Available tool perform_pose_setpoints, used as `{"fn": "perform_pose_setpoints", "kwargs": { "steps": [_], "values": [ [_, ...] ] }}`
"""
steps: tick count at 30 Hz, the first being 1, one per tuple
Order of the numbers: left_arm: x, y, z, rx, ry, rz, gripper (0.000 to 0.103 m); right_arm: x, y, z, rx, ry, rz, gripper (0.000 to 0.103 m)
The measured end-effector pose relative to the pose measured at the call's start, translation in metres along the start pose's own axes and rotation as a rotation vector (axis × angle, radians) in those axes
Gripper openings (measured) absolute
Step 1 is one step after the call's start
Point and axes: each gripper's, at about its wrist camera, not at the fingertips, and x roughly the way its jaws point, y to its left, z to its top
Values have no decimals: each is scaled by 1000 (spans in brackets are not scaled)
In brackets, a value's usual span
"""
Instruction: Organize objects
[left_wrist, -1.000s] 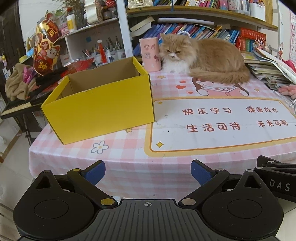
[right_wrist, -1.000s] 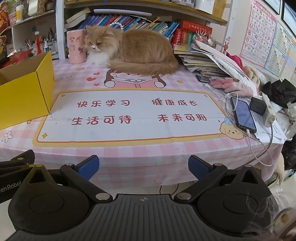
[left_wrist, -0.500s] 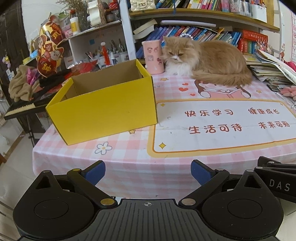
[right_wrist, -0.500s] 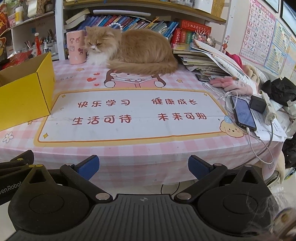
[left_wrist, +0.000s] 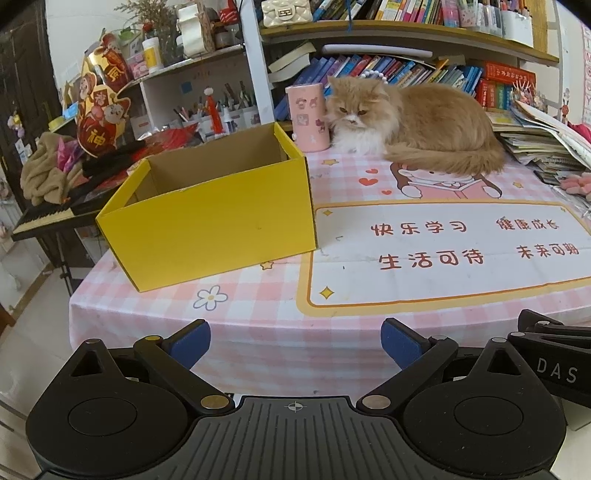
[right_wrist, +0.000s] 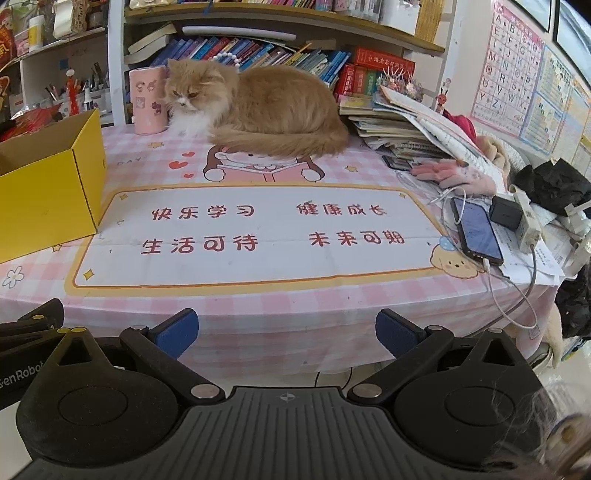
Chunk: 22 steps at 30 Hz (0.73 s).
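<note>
Yellow box (left_wrist: 218, 221) beyond spread, empty left hand-held gripper (left_wrist: 295, 341)

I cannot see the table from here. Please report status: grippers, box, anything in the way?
Left gripper open, right gripper open, both short of the table edge. Yellow box upright, open; inside partly hidden. Cat lying at the back.

Both wrist views off table edge (left_wrist: 147, 325); shared cat (right_wrist: 266, 107)

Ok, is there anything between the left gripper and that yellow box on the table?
Nothing visible. The left gripper hangs open off the table's near edge, and only bare pink checked tablecloth lies between it and the yellow box. The cat sits farther back right.
</note>
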Motion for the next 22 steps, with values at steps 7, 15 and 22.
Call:
{"fn": "perform_pose_setpoints", "kwargs": {
  "steps": [7, 15, 22],
  "values": [
    [1, 0, 0, 1, 8, 1, 100, -2, 3, 0, -1, -2, -3, 103],
    [3, -1, 0, 1, 15, -2, 100, 0, 2, -1, 2, 9, -5, 103],
    [12, -1, 2, -8, 42, 6, 103, 11, 2, 3, -8, 35, 5, 103]
  ]
}}
